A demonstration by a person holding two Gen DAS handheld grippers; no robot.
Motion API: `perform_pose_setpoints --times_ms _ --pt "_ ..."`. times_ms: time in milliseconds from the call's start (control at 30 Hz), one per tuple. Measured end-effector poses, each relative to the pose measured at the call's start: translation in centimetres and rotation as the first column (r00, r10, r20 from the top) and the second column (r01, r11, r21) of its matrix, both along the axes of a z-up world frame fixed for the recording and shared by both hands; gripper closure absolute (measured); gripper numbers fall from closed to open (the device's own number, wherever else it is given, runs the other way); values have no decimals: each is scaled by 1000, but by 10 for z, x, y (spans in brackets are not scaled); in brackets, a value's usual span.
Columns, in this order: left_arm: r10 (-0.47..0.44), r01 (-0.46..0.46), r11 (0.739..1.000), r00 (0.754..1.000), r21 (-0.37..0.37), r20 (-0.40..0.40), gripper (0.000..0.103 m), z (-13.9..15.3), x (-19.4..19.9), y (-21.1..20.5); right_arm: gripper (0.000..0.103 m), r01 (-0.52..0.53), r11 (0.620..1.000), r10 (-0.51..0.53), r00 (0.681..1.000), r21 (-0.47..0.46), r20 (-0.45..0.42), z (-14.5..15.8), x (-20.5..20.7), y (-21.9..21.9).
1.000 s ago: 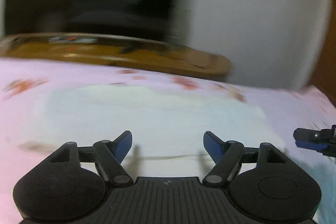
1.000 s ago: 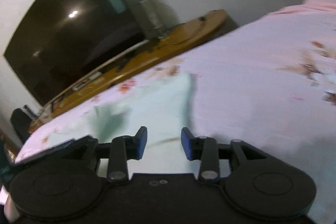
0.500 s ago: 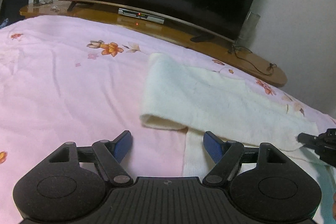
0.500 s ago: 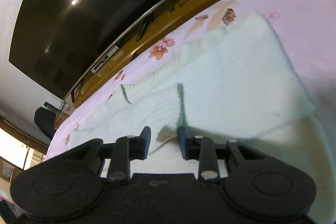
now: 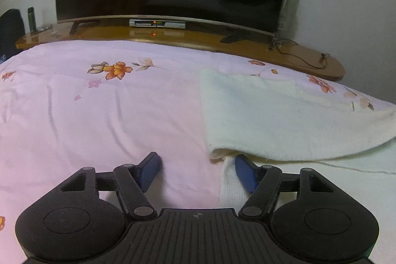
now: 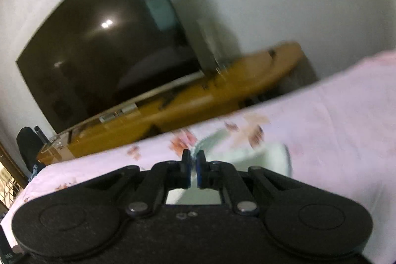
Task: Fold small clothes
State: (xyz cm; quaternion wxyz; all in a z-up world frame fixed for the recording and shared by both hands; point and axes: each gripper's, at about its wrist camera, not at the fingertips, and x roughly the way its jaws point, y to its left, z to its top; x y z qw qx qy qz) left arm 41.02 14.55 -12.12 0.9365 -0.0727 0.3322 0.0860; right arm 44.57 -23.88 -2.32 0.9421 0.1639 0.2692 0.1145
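left gripper [image 5: 195,170] spread beside cream knitted garment [image 5: 284,120] | right gripper [image 6: 193,165] nearly closed, pinch unclear | advice: pull the fold flat, edges aligned

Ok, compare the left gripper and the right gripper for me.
The left gripper has its jaws wide apart over the pink bedsheet; the right gripper has its jaws nearly together. The left view is sharp; the right view is motion-blurred. Both have black bodies with blue finger pads and sit beside the white knit garment.

Right gripper [image 6: 193,166] now closed (view blurred)
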Motion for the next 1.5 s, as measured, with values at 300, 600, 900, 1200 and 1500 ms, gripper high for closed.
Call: perform_pose_setpoints --times_ms 300,600,900,1200,1500 --pt "29 -29 998 1000 -49 8 79 0 0 22 97 66 997 -65 998 -44 2 -5 -4 -11" --pt "8 -4 997 999 -79 51 79 14 -10 13 97 73 994 -85 985 -84 -153 -43 8 -19" --pt "-14 26 992 995 -125 98 45 12 -11 6 97 67 995 -77 988 -73 -136 -35 6 -24" --pt "-57 60 987 998 -152 26 45 5 22 -1 97 39 996 -50 989 -84 -139 -37 11 -20" --pt "-33 33 999 999 -24 28 58 0 23 -2 98 73 992 -82 993 -104 -90 -29 5 -41"
